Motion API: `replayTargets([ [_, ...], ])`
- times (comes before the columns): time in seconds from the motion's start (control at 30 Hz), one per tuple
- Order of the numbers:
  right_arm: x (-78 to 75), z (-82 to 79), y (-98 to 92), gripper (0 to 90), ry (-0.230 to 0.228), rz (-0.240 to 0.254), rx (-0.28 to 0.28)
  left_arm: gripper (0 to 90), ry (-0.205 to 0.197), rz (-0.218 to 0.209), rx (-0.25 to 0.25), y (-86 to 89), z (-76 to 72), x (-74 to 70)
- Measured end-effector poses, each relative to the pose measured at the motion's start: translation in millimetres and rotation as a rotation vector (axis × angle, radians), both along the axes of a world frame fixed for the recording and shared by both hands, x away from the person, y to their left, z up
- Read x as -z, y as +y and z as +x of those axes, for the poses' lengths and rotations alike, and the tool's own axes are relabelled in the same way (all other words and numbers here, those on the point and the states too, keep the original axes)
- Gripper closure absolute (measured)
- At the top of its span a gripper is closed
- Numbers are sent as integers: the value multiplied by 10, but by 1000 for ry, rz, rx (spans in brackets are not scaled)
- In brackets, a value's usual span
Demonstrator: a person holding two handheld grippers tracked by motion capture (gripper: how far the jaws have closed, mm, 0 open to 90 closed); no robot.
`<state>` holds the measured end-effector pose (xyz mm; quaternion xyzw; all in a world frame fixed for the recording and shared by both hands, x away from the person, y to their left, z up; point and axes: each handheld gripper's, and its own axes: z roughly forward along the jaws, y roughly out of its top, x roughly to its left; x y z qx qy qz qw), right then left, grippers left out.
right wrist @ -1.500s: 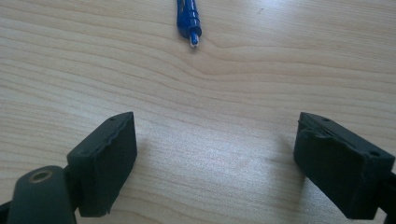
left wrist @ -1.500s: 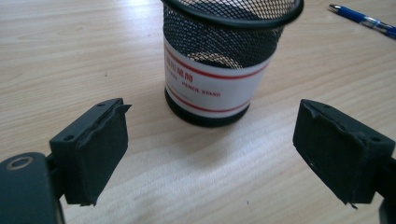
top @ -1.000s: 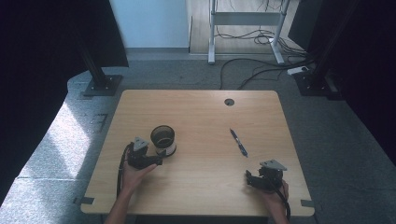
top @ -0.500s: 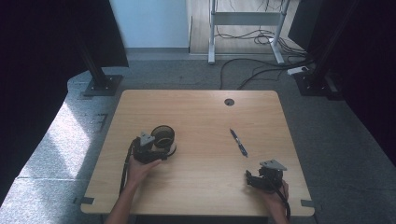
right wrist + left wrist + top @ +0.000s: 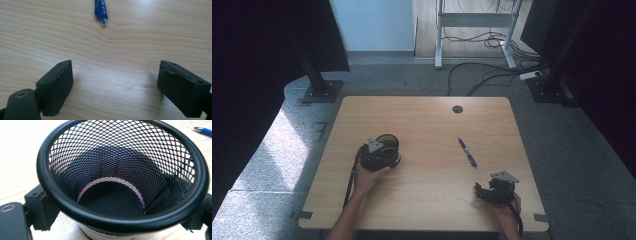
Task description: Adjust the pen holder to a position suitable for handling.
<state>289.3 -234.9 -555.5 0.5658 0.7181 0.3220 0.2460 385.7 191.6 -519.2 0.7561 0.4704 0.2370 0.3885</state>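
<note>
Left hand-held gripper (image 5: pixel 384 152) with its jaws clamped on either side of the black mesh cup (image 5: pixel 120 175) standing on the surface (image 5: pixel 427 200); right hand-held gripper (image 5: pixel 115 85) spread wide, the blue pen (image 5: pixel 100 10) lying just ahead of it

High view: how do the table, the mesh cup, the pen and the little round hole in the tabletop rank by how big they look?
1. Table
2. Mesh cup, partly hidden by the left gripper
3. Pen, long but thin
4. Hole
</note>
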Motion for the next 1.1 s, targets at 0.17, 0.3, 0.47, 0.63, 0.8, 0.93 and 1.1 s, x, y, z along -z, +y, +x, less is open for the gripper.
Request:
replayTargets([
  [0.17,0,-1,1,125,1,0,1,105,-1,0,15,14,2,-2],
  [0.3,0,0,0,126,0,0,0,106,-3,1,37,-3,-20,-10],
  [0.47,0,0,0,125,0,0,0,107,-24,-10,52,-25,-63,-61],
  [0.63,0,0,0,126,0,0,0,107,-30,-14,59,-9,-131,-134],
  [0.8,0,0,0,125,0,0,0,107,-45,-25,65,25,-220,-226],
  [0.93,0,-1,1,126,0,0,1,107,-59,-38,70,44,-288,-283],
  [1.1,0,-1,2,126,0,0,1,107,-80,-49,77,74,-364,-345],
])
